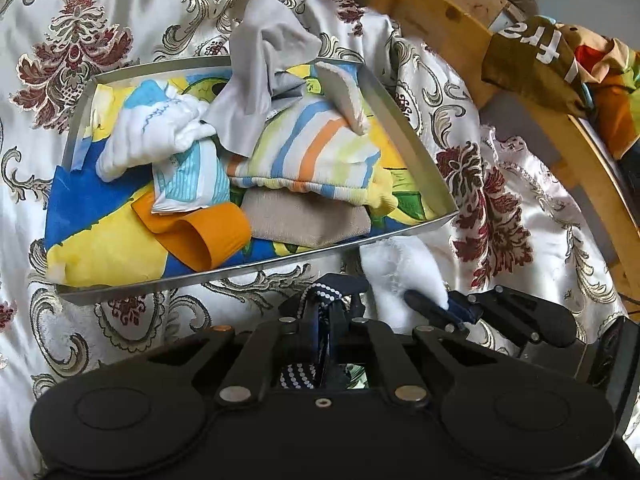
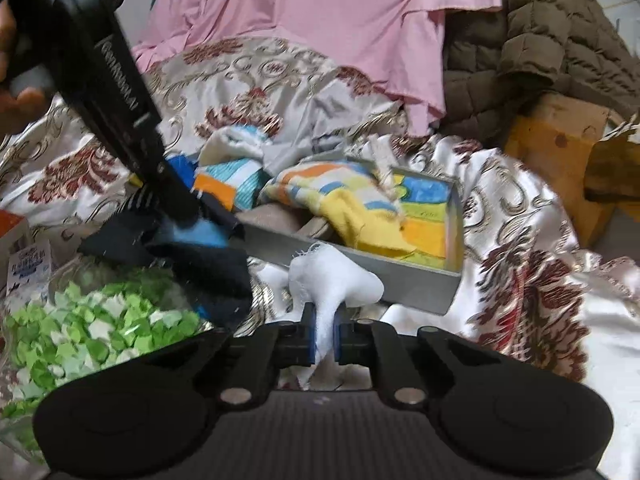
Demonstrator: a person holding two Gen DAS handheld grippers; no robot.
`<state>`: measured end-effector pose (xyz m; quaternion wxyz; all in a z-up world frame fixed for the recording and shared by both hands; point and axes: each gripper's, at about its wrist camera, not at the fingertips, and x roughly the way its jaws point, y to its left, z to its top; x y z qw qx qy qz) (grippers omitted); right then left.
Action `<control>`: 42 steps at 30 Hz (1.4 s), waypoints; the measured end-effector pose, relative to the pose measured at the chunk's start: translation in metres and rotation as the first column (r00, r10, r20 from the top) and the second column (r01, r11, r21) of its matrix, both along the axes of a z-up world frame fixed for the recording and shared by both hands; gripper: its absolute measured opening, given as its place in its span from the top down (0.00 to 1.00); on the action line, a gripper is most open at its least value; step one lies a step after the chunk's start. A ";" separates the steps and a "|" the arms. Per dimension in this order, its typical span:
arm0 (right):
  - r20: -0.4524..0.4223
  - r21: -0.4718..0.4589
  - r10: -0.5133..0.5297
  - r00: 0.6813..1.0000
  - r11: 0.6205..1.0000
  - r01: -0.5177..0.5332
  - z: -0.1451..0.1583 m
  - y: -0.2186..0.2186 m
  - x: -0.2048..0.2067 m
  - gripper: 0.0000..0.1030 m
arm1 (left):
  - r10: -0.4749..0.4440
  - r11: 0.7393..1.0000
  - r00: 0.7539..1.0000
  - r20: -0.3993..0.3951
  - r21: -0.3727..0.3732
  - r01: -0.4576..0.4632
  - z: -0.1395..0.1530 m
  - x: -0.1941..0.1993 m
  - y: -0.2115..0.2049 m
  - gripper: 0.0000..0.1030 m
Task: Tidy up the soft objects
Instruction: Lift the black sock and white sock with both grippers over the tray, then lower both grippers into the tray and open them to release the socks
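A metal tray [image 1: 412, 128] lies on the patterned bedspread and holds several soft cloths: a striped one [image 1: 304, 156], a white one [image 1: 156, 136], a grey one [image 1: 260, 68], an orange band [image 1: 200, 236] and a beige one [image 1: 304, 220]. My left gripper [image 1: 322, 312] is shut on a dark navy dotted cloth [image 1: 320, 294] just in front of the tray's near rim. My right gripper [image 2: 324, 336] is shut on a white cloth [image 2: 336, 284], held beside the tray [image 2: 416, 284]. The left gripper with its navy cloth [image 2: 188, 224] shows in the right wrist view too.
A pink garment [image 2: 320, 20] and an olive quilted jacket [image 2: 560, 40] lie behind the tray. A wooden bed frame [image 1: 452, 12] with a brown bag [image 1: 536, 60] runs along the right. A clear container of green and white paper bits [image 2: 92, 324] sits at the left.
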<state>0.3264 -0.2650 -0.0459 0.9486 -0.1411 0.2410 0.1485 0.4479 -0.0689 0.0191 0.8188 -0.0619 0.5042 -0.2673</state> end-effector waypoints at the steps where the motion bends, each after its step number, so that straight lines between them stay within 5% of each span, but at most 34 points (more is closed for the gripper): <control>1: 0.009 0.005 -0.006 1.000 1.000 0.006 0.001 -0.002 0.000 0.92 | 0.001 1.000 1.000 0.003 0.006 -0.001 0.000 0.000 -0.001 0.96; 7: 0.060 0.035 -0.039 0.997 0.999 0.037 0.007 -0.007 -0.001 0.92 | 0.018 0.999 0.999 0.042 -0.031 -0.017 0.006 -0.002 0.001 0.97; 17: 0.175 0.104 -0.124 0.977 0.989 0.107 0.031 -0.012 0.008 0.92 | 0.095 0.977 0.977 0.192 -0.207 -0.055 0.042 0.010 -0.002 0.97; 26: 0.152 0.003 -0.134 0.979 0.991 0.135 0.052 0.004 0.071 0.92 | 0.201 0.925 0.937 0.286 -0.370 -0.086 0.054 0.054 -0.019 0.97; 33: 0.074 0.088 -0.175 0.982 0.982 0.168 0.055 -0.006 0.108 0.92 | 0.263 0.908 0.928 0.265 -0.394 -0.145 0.024 0.072 -0.023 0.97; 42: -0.011 0.093 -0.204 0.979 0.975 0.204 0.041 -0.013 0.117 0.90 | 0.268 0.925 0.937 0.224 -0.332 -0.185 -0.013 0.071 -0.025 0.96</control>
